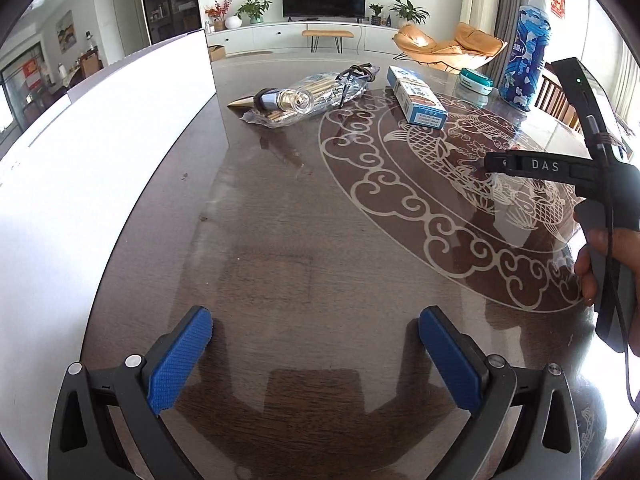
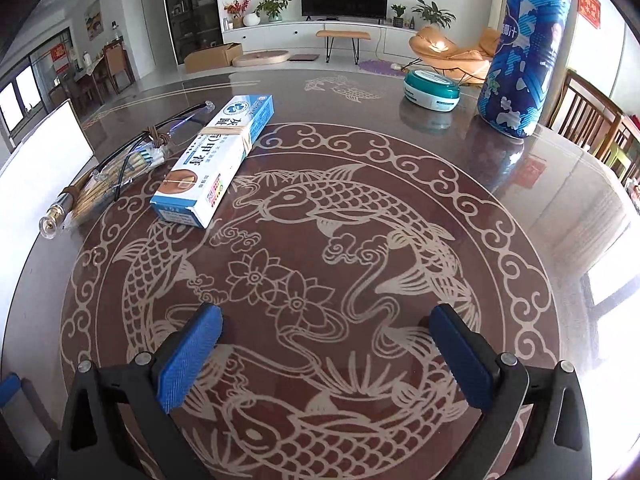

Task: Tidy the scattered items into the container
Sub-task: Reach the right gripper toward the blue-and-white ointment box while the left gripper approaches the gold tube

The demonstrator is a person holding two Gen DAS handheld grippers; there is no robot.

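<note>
Both grippers (image 1: 316,354) (image 2: 326,350) agape above table (image 2: 520,208)

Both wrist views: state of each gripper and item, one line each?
left gripper: open, empty
right gripper: open, empty
white container: upright at table's left, inside hidden
boxes: flat, rubber-banded
clear bag: lying flat
glasses: on table
round tin: lid on
blue canister: upright

Both hand-held grippers look the same: dark grey angular frames, silver round screws at the joints, textured blue pads (image 1: 180,356) on the fingers. The right hand-held gripper (image 1: 494,163) has "DAS" in white lettering, a tiny green LED, and a thin black cable.
</note>
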